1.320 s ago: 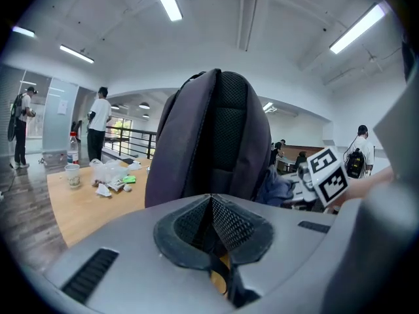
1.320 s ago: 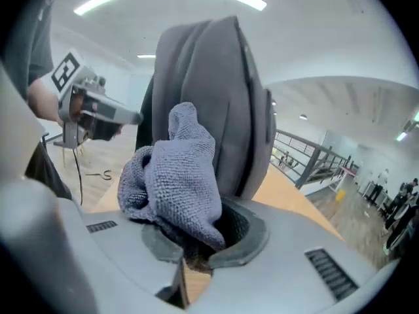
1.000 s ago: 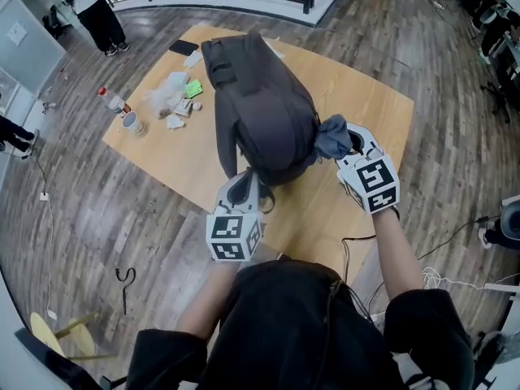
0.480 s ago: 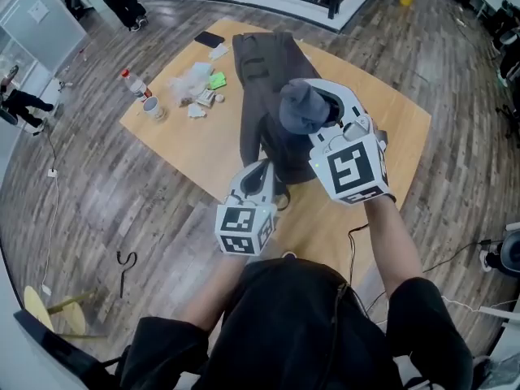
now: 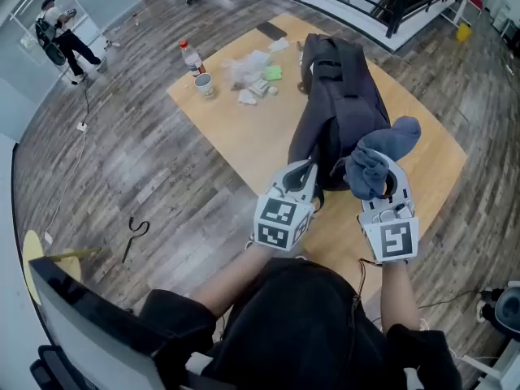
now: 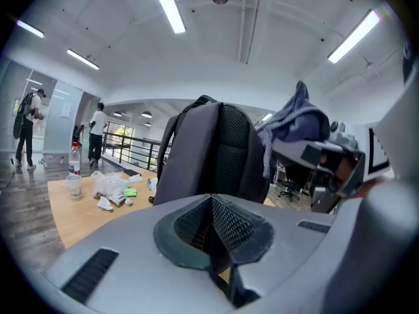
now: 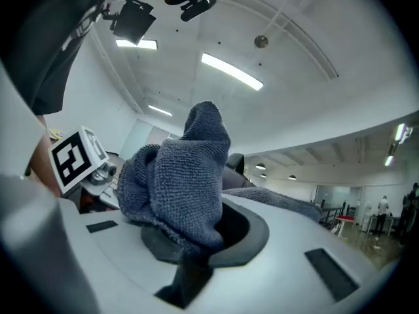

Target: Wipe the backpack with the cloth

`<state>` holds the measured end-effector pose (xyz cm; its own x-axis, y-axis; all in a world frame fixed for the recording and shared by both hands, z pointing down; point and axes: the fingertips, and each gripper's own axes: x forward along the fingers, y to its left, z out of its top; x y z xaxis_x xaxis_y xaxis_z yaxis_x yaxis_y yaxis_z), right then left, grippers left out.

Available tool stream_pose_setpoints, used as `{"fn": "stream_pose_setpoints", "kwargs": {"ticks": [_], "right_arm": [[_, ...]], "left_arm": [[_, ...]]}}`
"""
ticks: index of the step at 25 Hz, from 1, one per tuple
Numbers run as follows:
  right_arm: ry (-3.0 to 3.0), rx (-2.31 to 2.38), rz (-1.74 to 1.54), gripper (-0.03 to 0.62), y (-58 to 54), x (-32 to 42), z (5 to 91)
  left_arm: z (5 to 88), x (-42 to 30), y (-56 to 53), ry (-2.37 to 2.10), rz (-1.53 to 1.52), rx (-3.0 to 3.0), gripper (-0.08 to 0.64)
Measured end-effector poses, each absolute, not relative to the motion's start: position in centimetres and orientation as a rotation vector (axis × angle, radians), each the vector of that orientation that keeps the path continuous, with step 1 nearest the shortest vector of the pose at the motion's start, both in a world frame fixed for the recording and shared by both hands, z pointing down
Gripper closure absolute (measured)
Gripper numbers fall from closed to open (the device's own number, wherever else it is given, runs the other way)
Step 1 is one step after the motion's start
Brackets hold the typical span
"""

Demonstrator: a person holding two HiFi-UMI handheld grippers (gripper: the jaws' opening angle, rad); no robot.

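the backpack [image 5: 345,96], lying toward 12 o'clock on the table [image 5: 244,132], is pinched at its 6 o'clock end by the closed left gripper [image 5: 307,171], seemingly for steadying, while the cloth [image 5: 375,159] is clamped in the right gripper [image 7: 196,241] at 4 o'clock, ready for wiping.

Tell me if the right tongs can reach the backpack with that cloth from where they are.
Probably yes. The right tongs hold the cloth up close beside the backpack, and nothing stands between them.
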<state>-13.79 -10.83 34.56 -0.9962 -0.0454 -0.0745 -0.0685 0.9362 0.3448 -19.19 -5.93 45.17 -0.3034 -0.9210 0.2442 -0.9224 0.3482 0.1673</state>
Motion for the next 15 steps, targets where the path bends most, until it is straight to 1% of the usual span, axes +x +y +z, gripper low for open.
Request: {"fn": "stream_pose_setpoints", "kwargs": {"ticks": [3, 6, 8, 10, 12, 15], "right_arm": [[3.158, -0.079, 0.54, 0.549, -10.5, -12.5, 39.9], [3.42, -0.025, 0.53, 0.549, -10.2, -12.1, 49.2], [3.589, -0.044, 0.441, 0.549, -10.8, -11.4, 55.7], [3.7, -0.105, 0.308, 0.549, -11.5, -10.6, 60.2], [3.719, -0.172, 0.169, 0.549, -11.7, -9.7, 61.5], [3.657, -0.261, 0.036, 0.549, -11.5, -8.5, 59.5]], "left_arm": [[45.0, -18.5, -6.3, -2.309, 0.015, 1.664, 0.543], [44.7, -18.2, -6.4, -2.303, 0.017, 1.683, 0.543], [44.4, -17.7, -6.4, -2.292, 0.021, 1.705, 0.543], [44.0, -17.2, -6.3, -2.28, 0.028, 1.731, 0.543], [43.7, -16.7, -6.1, -2.272, 0.042, 1.758, 0.543], [43.5, -16.4, -5.7, -2.261, 0.073, 1.791, 0.543]]}}
